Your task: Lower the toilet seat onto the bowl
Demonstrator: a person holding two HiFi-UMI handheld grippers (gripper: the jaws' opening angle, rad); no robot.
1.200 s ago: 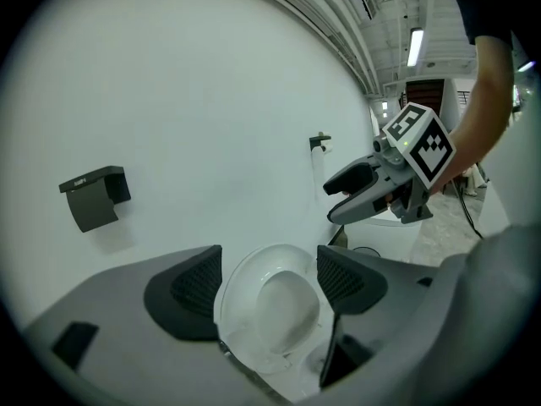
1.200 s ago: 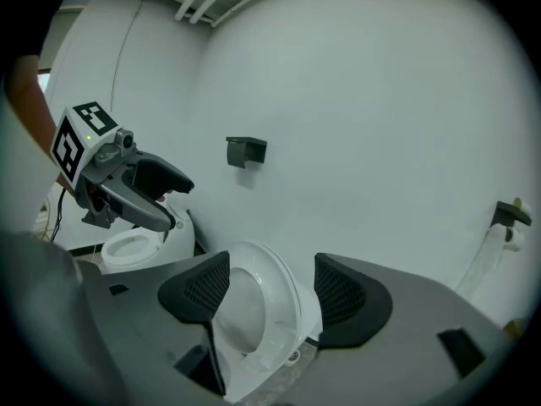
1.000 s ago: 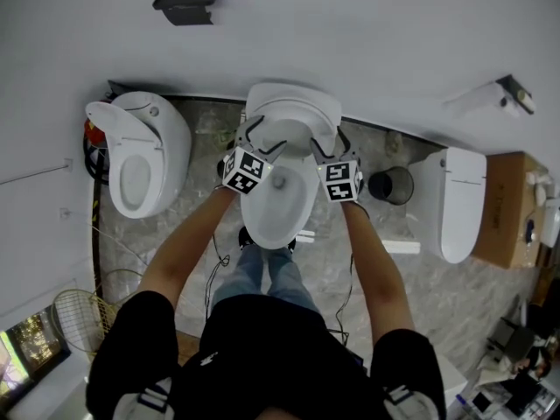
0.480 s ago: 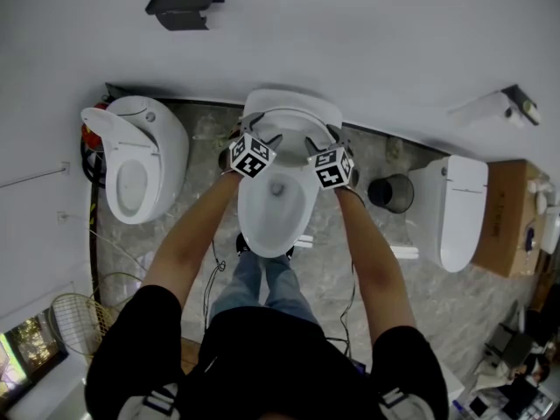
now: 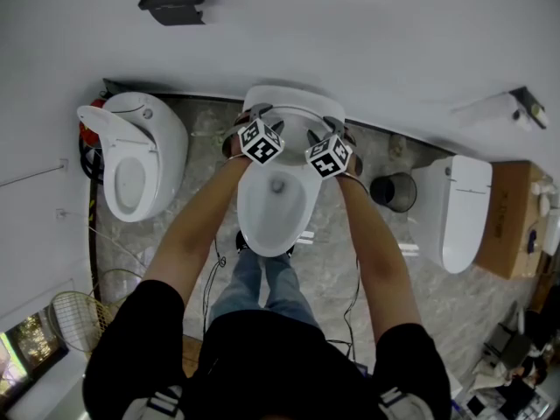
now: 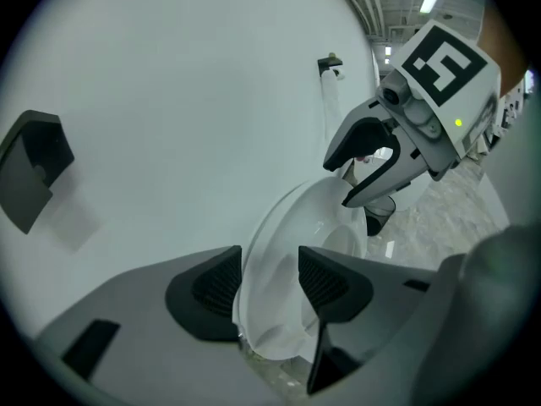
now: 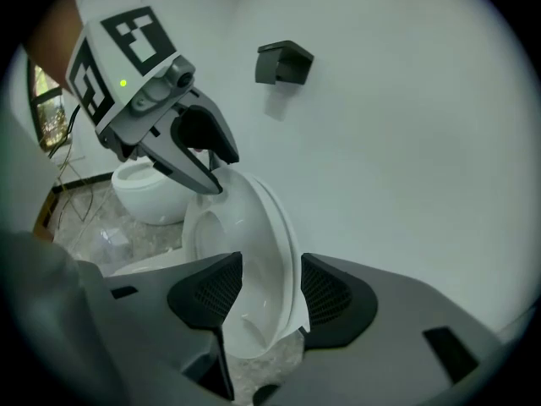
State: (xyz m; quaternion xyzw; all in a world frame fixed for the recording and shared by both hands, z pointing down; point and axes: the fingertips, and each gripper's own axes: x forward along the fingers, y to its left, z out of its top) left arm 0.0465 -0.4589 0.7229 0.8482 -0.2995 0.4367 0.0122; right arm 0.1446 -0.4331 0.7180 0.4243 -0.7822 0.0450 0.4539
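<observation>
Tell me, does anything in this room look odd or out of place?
Nothing looks spilled or broken. The odd part is the setting: three toilets stand in a row with no partitions, the left toilet, the middle toilet and the right toilet. A cardboard box sits by the right one, and a loose cable trails beside the left one.

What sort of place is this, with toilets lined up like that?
Probably a showroom or test space, not a real bathroom: the left toilet, middle toilet and right toilet stand unscreened along one white wall, with a cardboard box beside them.
</observation>
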